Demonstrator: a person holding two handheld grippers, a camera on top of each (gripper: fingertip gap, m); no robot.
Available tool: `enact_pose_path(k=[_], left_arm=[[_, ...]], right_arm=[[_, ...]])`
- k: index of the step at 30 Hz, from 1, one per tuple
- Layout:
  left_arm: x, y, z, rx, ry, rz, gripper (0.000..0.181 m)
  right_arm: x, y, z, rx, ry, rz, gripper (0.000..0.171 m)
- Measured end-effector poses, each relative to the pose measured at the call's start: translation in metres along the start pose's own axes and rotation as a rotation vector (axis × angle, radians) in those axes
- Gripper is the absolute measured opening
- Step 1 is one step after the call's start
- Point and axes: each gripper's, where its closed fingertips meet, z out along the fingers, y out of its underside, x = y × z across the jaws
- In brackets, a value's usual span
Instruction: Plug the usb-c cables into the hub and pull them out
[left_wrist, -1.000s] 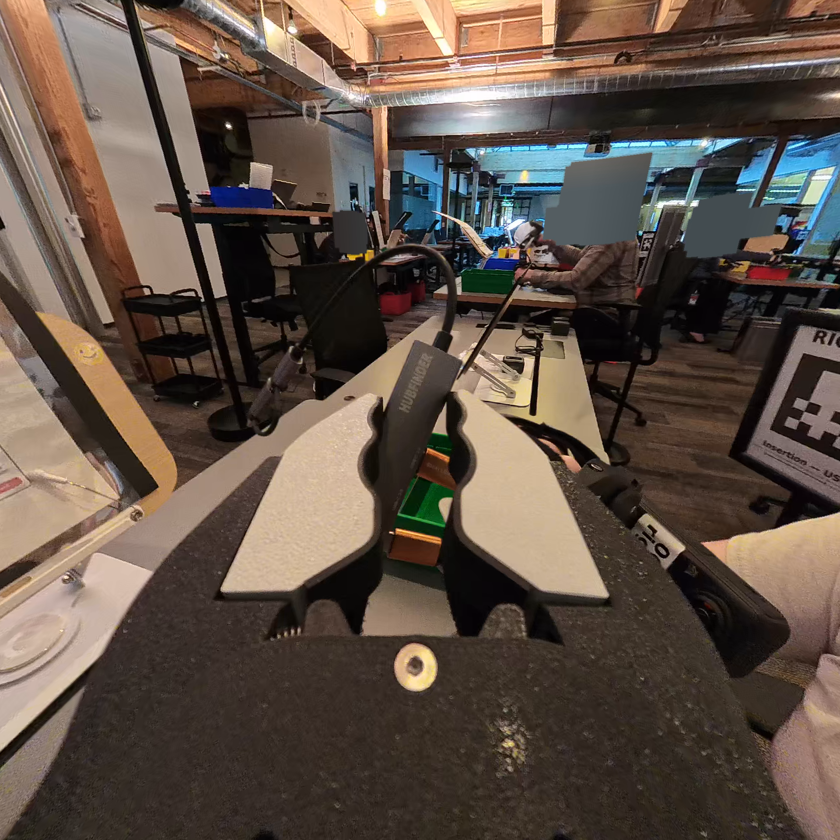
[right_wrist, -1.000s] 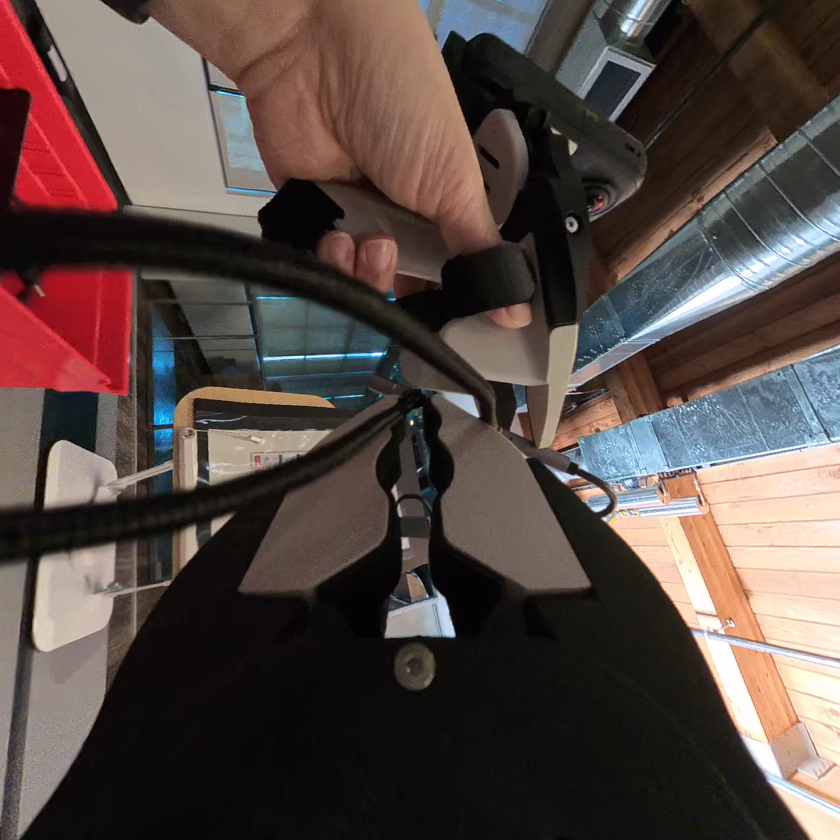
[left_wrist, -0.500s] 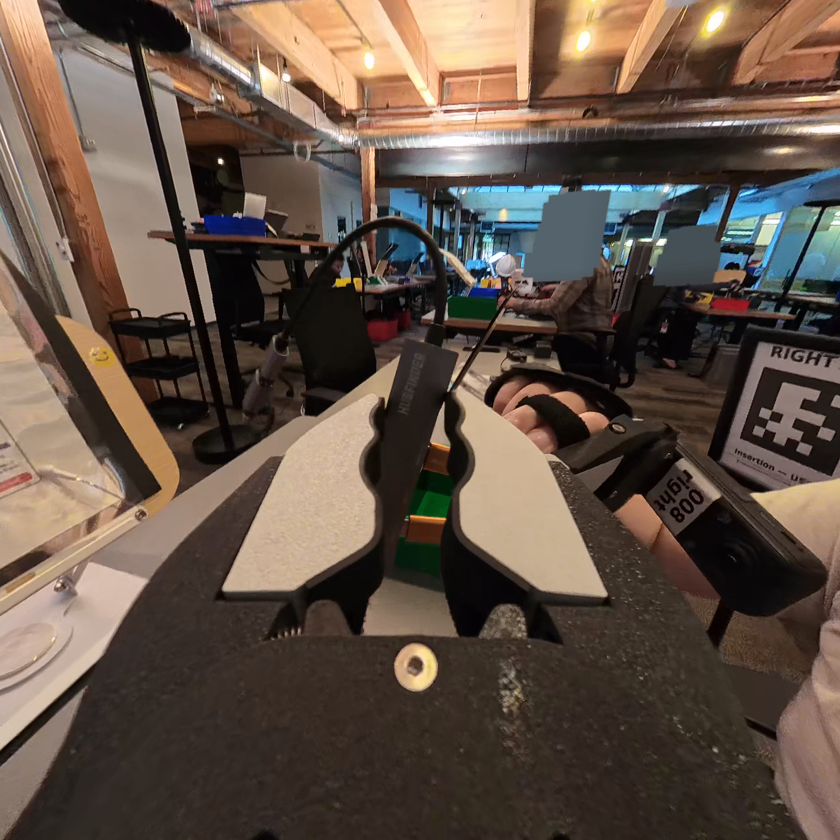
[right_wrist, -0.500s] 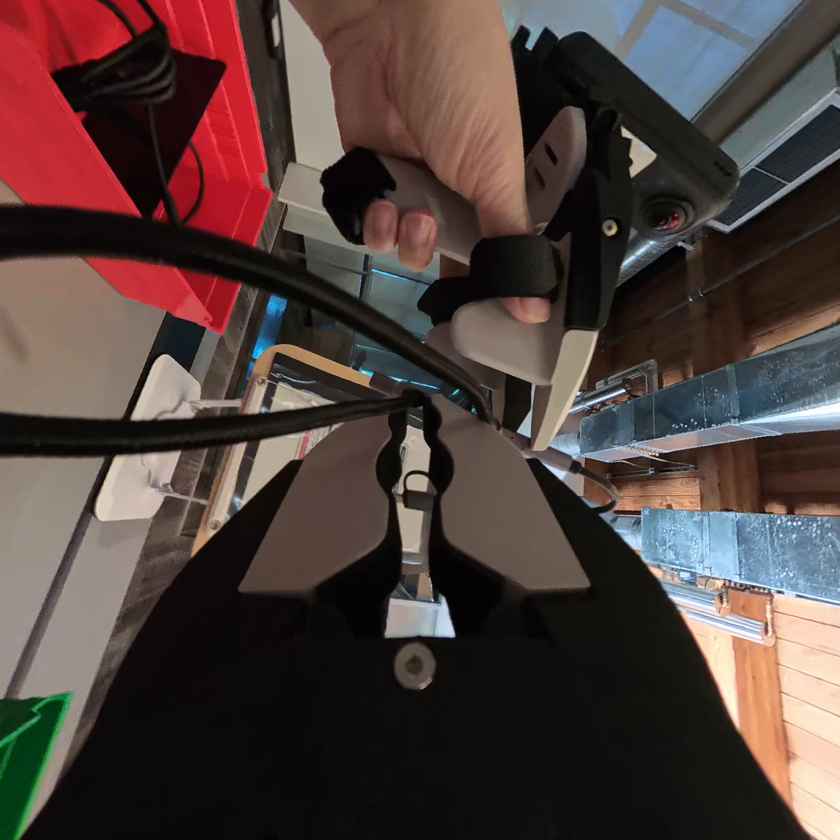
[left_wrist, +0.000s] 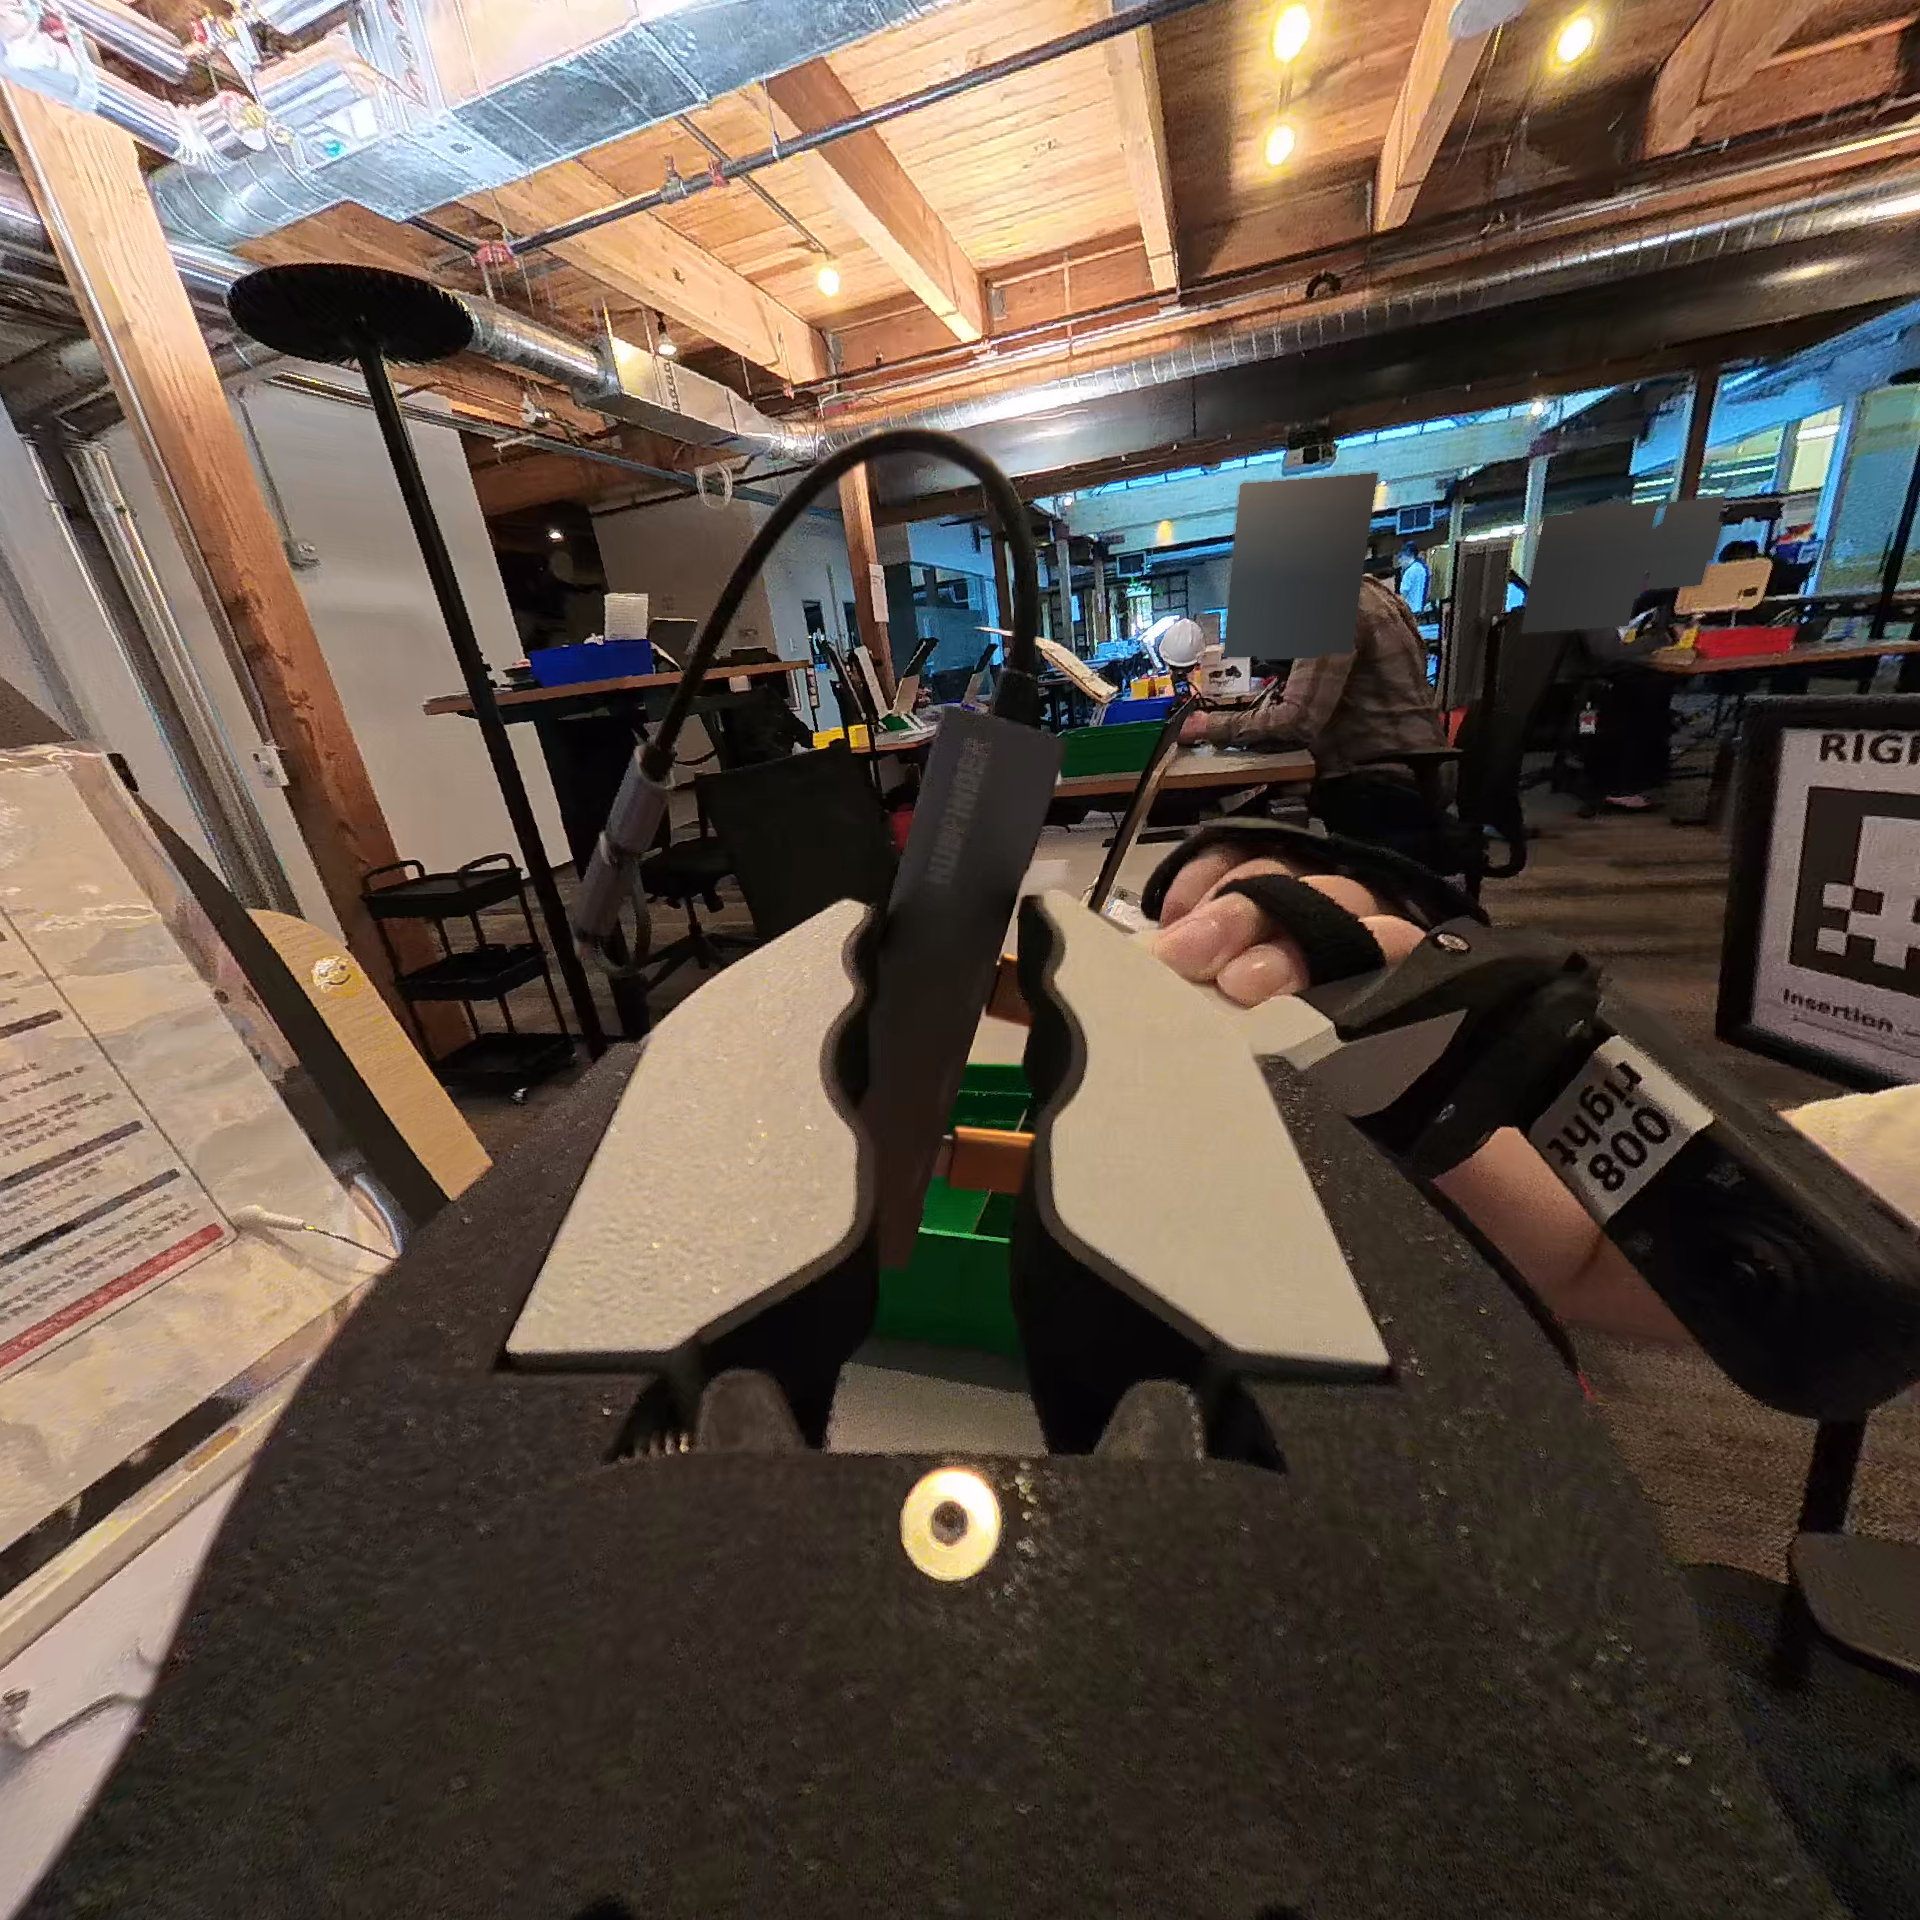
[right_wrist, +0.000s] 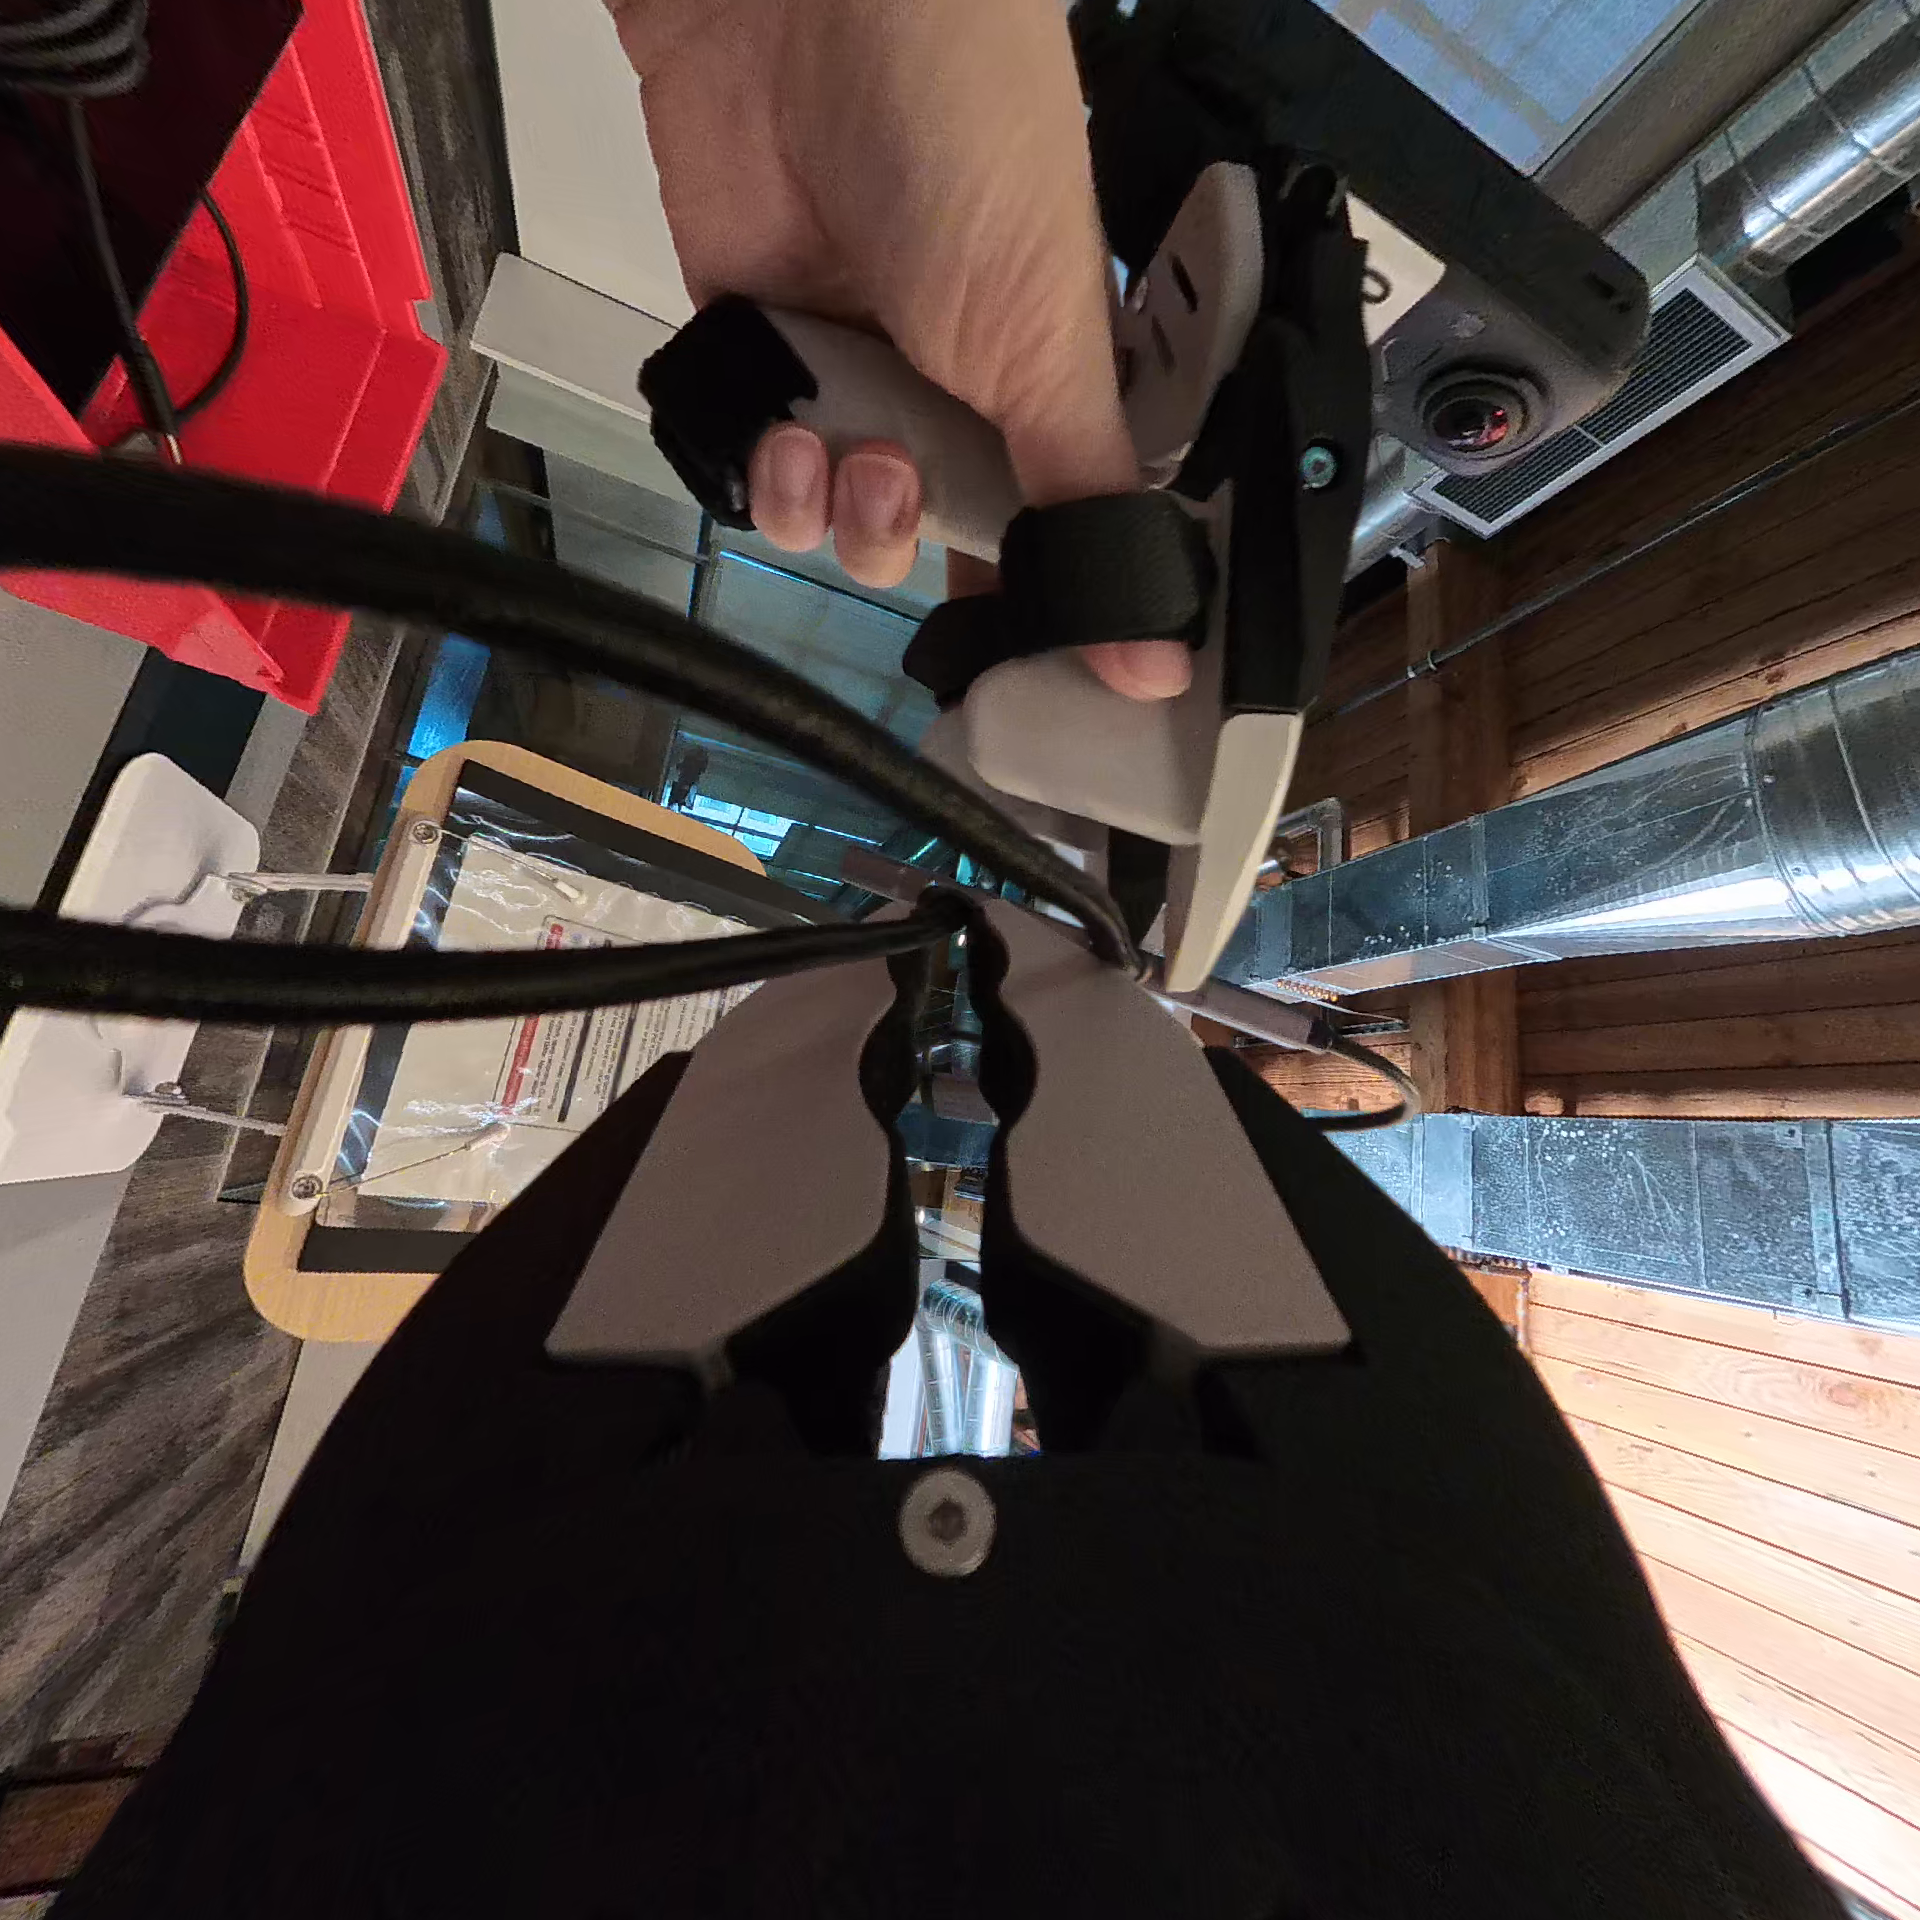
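Presently catalogued: hub (left_wrist: 956, 935), slim, rigid, light, clamped edgewise in left gripper (left_wrist: 940, 1049).
Right gripper (right_wrist: 948, 940) pinched on braided, springy cable (right_wrist: 582, 961); best gripped at plug.

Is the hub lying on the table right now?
No, the hub is clamped between the fingers of the left tool and held up in the air, tilted, its short cable arching above it.

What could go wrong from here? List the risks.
1. The left gripper clamps the hub only along its lower part, tilted; a sideways push from a plug could pivot or slip it.
2. The right gripper pinches the braided cable at its very tips, so the cable could slide out under insertion force.
3. The hub's own pigtail cable arcs loosely above and might snag.
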Motion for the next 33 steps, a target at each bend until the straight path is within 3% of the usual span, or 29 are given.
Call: enact_pose_path(k=[7,18,31,33], left_arm=[[0.004,0.003,-0.002,-0.013,0.042,0.001,0.028],[0.012,0.021,-0.011,-0.076,0.25,-0.035,0.036],[0.035,0.029,-0.022,-0.014,0.655,-0.295,0.033],[0.046,0.028,-0.027,-0.011,0.766,-0.338,0.013]], right_arm=[[0.003,0.002,-0.004,0.001,-0.023,-0.029,0.008],[0.01,-0.009,-0.021,0.047,-0.018,-0.035,0.007],[0.019,-0.027,-0.043,0.182,-0.011,0.029,0.007],[0.02,-0.027,-0.045,0.199,-0.016,0.053,0.008]])
